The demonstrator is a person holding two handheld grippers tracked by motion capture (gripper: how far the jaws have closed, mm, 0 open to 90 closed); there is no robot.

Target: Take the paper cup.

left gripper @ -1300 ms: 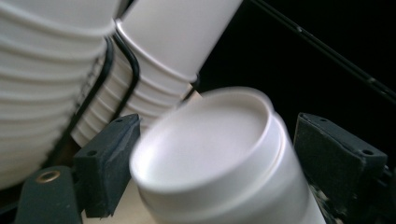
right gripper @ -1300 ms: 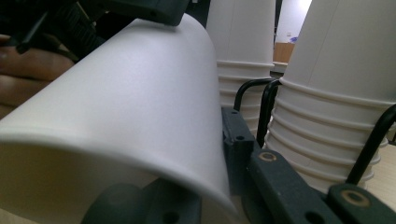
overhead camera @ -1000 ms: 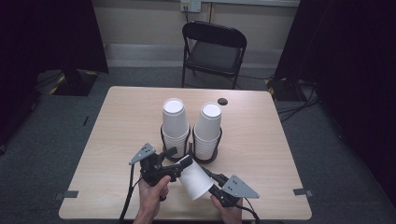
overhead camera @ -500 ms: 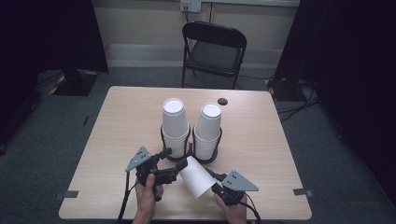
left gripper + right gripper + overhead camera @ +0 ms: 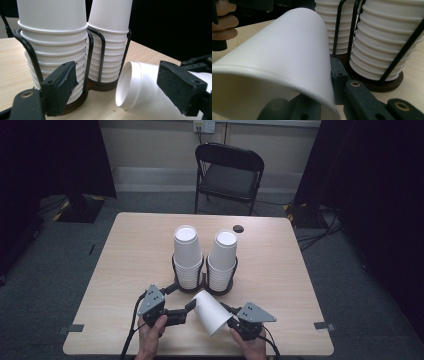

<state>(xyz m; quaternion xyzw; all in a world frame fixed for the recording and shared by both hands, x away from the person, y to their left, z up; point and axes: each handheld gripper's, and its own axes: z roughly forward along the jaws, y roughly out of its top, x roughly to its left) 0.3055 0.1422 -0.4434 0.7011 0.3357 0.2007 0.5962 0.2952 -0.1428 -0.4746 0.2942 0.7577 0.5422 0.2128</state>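
- The right gripper (image 5: pixel 226 316) has its fingers (image 5: pixel 338 75) clamped on the rim wall of a single white paper cup (image 5: pixel 212 312), one jaw inside the mouth and one outside; the cup lies tilted above the table (image 5: pixel 125 270), its base end up towards the cup holder (image 5: pixel 202 282).
- The left gripper (image 5: pixel 192 304) has its jaws partly apart and they have just been closing a little; the base end of the cup sits beside one pad (image 5: pixel 181 88), and I cannot tell whether that pad touches it; the other pad stands clear.
- From above, the right gripper's jaw tips are hidden behind the cup; in the right gripper view the cup's mouth is cut off at the bottom edge.
- Two stacks of cups (image 5: pixel 187 255) stand upturned in the black wire holder; their tops run out of both gripper views.
- Compared with a second ago, the left hand (image 5: pixel 150 335) has drawn back towards the table's near edge and the cup has tipped so its base points more to the left; the stacks and the small dark disc (image 5: pixel 238 228) have not moved.
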